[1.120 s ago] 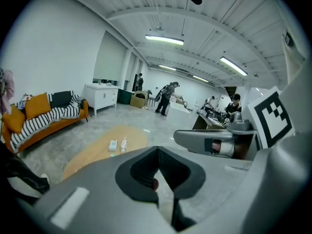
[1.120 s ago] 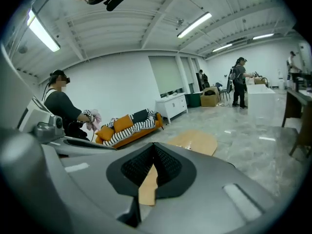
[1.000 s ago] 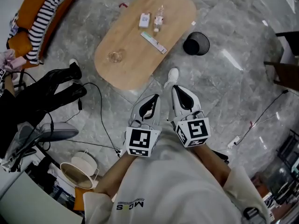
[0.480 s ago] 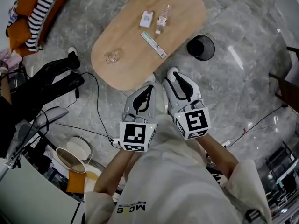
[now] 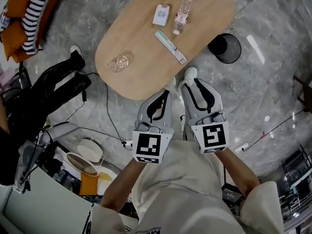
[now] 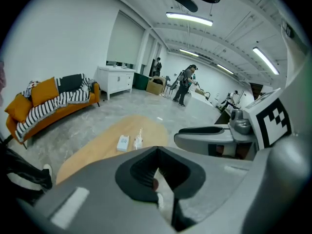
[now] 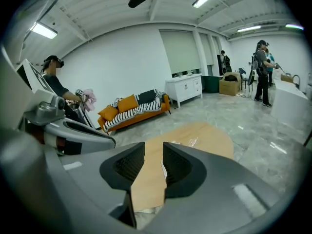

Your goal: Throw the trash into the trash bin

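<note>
The oval wooden worktop (image 5: pixel 146 72) carried a white packet (image 5: pixel 162 14), a plastic bottle (image 5: pixel 181 16), a long flat box (image 5: pixel 170 47) and a small clear object (image 5: pixel 120 62).

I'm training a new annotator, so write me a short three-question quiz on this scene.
1. Relative to the table, the bin stands: A on it; B beside it; C under it.
2. True or false: the right tongs grip a piece of trash.
3. Fill in: in the head view, the bottle lies to the ___ of the white pack.

Key
1. B
2. False: the jaws have just been opening and nothing is between them.
3. right
</note>
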